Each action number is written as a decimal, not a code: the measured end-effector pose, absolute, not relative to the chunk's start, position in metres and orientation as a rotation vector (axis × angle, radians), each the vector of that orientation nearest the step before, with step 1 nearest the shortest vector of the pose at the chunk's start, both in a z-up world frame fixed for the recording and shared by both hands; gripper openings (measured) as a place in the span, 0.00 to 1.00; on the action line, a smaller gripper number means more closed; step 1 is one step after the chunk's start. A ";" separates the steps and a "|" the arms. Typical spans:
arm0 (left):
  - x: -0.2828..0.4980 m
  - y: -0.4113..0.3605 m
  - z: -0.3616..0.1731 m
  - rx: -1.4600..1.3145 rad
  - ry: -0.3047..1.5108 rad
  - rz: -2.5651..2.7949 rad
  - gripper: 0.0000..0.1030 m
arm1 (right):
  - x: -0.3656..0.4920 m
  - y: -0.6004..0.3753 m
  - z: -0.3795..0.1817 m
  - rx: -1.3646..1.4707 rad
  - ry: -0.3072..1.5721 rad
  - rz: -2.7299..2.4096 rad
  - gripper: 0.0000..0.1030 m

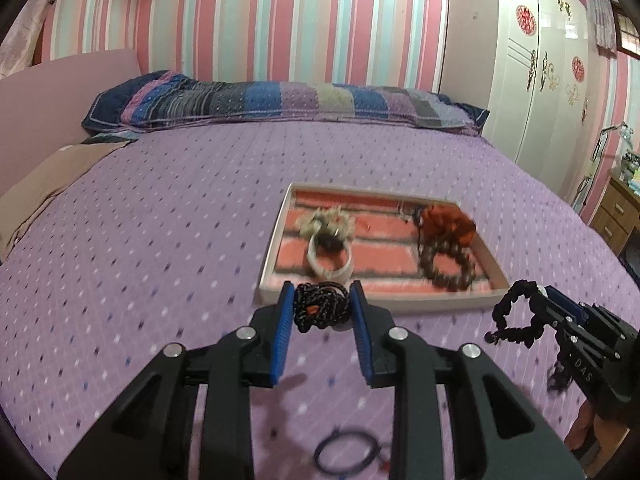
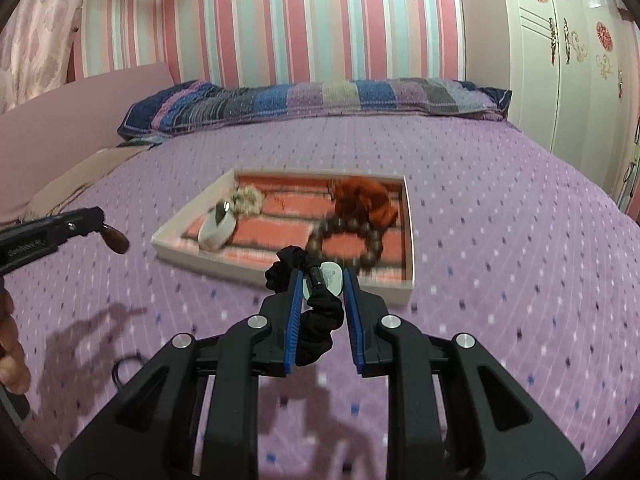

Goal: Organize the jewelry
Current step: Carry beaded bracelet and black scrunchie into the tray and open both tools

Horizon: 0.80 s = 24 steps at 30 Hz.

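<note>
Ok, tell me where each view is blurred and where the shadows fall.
Left wrist view: tray contents smeared by motion blur, held black braided cord sharper. Right wrist view: wooden bead bracelet blurred; dark gripper shadows on the bedspread lower left; fisheye bends the walls in both.

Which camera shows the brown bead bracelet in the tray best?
The right wrist view: the brown bead bracelet lies close to the middle there, its round beads easy to tell apart, in the tray. In the left wrist view the bracelet is blurrier and sits near the tray's right corner.
</note>
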State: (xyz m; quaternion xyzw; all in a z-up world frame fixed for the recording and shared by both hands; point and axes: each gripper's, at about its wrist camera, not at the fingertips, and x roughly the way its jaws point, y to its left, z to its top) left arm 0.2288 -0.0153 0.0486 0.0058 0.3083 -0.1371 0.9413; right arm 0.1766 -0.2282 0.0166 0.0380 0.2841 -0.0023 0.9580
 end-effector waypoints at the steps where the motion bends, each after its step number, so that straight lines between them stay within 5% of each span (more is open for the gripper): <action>1: 0.234 -0.017 0.050 0.009 0.628 -0.284 0.28 | 0.183 -0.228 0.021 0.079 0.570 -0.006 0.21; 9: 0.301 -0.040 0.048 0.023 0.642 -0.294 0.28 | 0.251 -0.232 0.032 0.087 0.558 -0.028 0.21; 24: 0.380 -0.041 -0.021 0.005 0.789 -0.299 0.28 | 0.329 -0.262 -0.031 0.119 0.706 -0.121 0.21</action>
